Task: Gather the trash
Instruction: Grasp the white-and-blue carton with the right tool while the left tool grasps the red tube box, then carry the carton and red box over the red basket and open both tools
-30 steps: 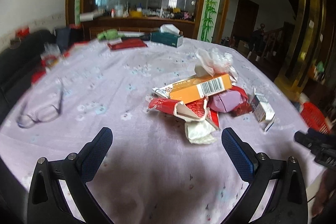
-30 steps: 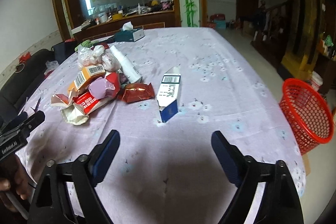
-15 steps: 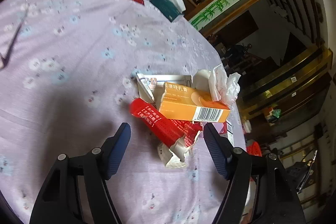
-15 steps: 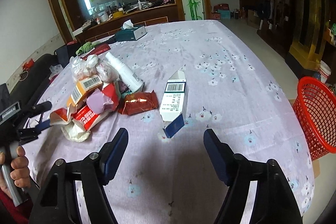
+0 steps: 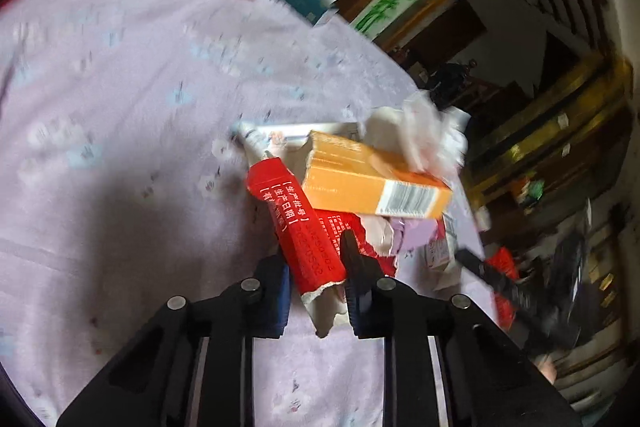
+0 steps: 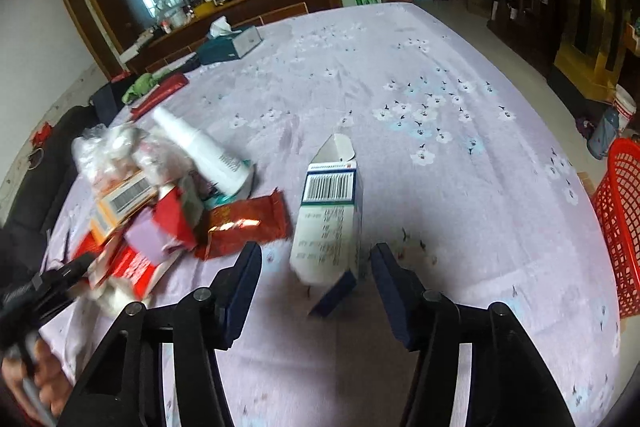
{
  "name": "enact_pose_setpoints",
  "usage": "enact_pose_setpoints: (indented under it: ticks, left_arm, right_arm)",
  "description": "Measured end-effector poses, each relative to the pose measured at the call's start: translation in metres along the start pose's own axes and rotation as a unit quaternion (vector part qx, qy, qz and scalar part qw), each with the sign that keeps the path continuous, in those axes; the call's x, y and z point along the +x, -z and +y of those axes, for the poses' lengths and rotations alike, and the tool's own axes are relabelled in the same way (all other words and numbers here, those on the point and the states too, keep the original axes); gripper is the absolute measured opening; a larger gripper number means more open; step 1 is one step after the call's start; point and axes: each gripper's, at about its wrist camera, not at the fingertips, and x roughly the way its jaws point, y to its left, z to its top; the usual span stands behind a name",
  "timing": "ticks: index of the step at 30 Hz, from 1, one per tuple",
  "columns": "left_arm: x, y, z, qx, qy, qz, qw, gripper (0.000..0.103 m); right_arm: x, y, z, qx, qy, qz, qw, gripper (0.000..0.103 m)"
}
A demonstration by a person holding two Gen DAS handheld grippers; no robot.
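The left gripper (image 5: 314, 281) has its two fingers closed on the near end of a torn red carton (image 5: 298, 227). This carton lies at the front of the trash pile, under an orange box (image 5: 372, 183) with crumpled plastic (image 5: 424, 131) behind.

The right gripper (image 6: 316, 281) is open, one finger on each side of a white and blue box (image 6: 328, 223) and not touching it. This box lies alone, just beside a red wrapper (image 6: 248, 225). A white bottle (image 6: 204, 151) lies farther back.

Beyond, the lilac tablecloth (image 6: 400, 87) is bare and wide up to a tissue box (image 6: 230, 41). A red basket (image 6: 620, 223) stands below the right table edge.
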Motion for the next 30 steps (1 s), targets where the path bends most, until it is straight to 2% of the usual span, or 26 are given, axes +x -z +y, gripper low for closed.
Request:
enact_pose_setpoints:
  ticks: [2,3,4,7,13,20,30]
  left_arm:
    - [-0.013,0.007,-0.012,0.043,-0.014,-0.02,0.9988,0.02]
    - [-0.019,0.01,-0.017,0.061,-0.018,-0.03,0.9975,0.019]
    - [-0.025,0.014,-0.022,0.077,-0.023,-0.04,0.996,0.018]
    - [-0.041,0.022,-0.034,0.116,-0.032,-0.064,0.9906,0.018]
    - [-0.055,0.026,-0.06,0.16,-0.032,-0.1,0.9815,0.017]
    - [-0.067,0.034,-0.097,0.208,-0.006,-0.124,0.9702,0.017]
    - [-0.056,0.04,-0.156,0.269,0.024,-0.112,0.9563,0.017]
  right_arm:
    - [0.009,-0.004,0.0,0.002,0.006,0.007,1.0,0.053]
    - [0.012,-0.004,-0.001,0.002,0.009,0.012,1.0,0.044]
    - [0.016,-0.003,-0.002,0.003,0.011,0.019,1.0,0.04]
    - [0.013,0.001,-0.004,0.004,0.012,0.009,1.0,0.037]
    - [-0.009,0.014,-0.016,0.019,-0.01,-0.009,1.0,0.036]
    - [-0.046,0.026,-0.026,0.021,-0.025,-0.039,0.999,0.036]
    - [-0.088,0.036,-0.053,0.054,-0.046,-0.08,0.994,0.036]
